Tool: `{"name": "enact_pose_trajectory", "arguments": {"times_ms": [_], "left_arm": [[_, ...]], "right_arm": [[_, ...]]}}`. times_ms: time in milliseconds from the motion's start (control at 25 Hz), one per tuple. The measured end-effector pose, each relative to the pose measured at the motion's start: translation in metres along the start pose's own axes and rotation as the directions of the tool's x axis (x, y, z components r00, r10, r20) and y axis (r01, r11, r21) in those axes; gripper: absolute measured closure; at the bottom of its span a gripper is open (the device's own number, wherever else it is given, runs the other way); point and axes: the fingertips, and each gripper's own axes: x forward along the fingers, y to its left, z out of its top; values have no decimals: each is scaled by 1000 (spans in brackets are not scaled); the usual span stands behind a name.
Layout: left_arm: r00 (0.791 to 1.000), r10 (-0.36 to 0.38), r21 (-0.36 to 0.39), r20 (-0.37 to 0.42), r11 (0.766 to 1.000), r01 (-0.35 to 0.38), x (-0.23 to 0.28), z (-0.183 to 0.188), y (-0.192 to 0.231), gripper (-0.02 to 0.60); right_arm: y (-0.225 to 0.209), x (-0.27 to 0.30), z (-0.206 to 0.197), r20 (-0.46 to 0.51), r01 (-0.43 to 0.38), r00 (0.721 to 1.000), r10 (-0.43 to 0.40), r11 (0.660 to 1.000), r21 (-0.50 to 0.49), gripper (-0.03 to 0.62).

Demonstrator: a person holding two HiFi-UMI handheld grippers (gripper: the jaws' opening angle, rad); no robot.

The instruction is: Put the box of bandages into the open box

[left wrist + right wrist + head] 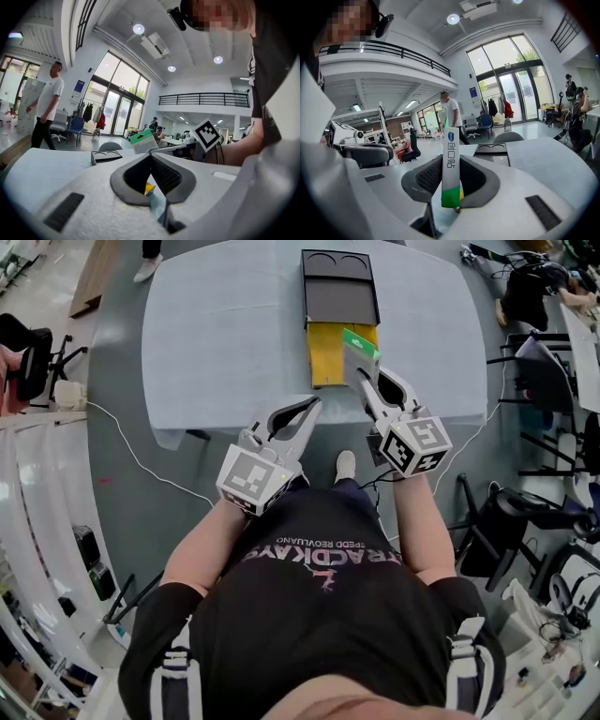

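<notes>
The open box (326, 357) lies on the table (225, 343), the box of bandages (361, 351) at its right edge.

We're in a big open-plan office-cum-lab hall, tall glass doors (511, 89) flooding it with daylight, a railed mezzanine (204, 99) overhead, swivel chairs (486, 122) dotted about and a cable (131, 454) trailing across the grey floor (122, 521).

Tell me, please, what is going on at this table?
A person holds a gripper in each hand. The right gripper has its jaws closed on a box of bandages, held upright by the near right corner of the open box on the table, not yet inside it. The left gripper is empty, jaws together, near the table's front edge.
</notes>
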Motion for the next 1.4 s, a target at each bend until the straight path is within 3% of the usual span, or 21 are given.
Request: {"name": "enact_pose_trajectory", "arguments": {"times_ms": [400, 640, 760, 1040, 1400], "left_arm": [[1000, 12, 11, 14, 1000, -12, 11, -1, -3, 565], [997, 79, -23, 5, 997, -79, 23, -3, 3, 565], [994, 105, -2, 2, 994, -105, 33, -10, 6, 565], [988, 154, 37, -11, 987, -154, 56, -26, 12, 565], [976, 213, 94, -38, 973, -209, 62, -51, 14, 565]], "right_arm": [[-24, 29, -23, -129, -51, 991, 42, 996, -72, 500], [-48, 55, -46, -252, -128, 963, 95, 985, -118, 500], [-60, 68, -61, -315, -175, 941, 125, 975, -136, 500], [-80, 95, -104, -470, -294, 862, 188, 942, -162, 500], [-78, 112, -152, -661, -429, 703, 263, 898, -100, 500]]}}
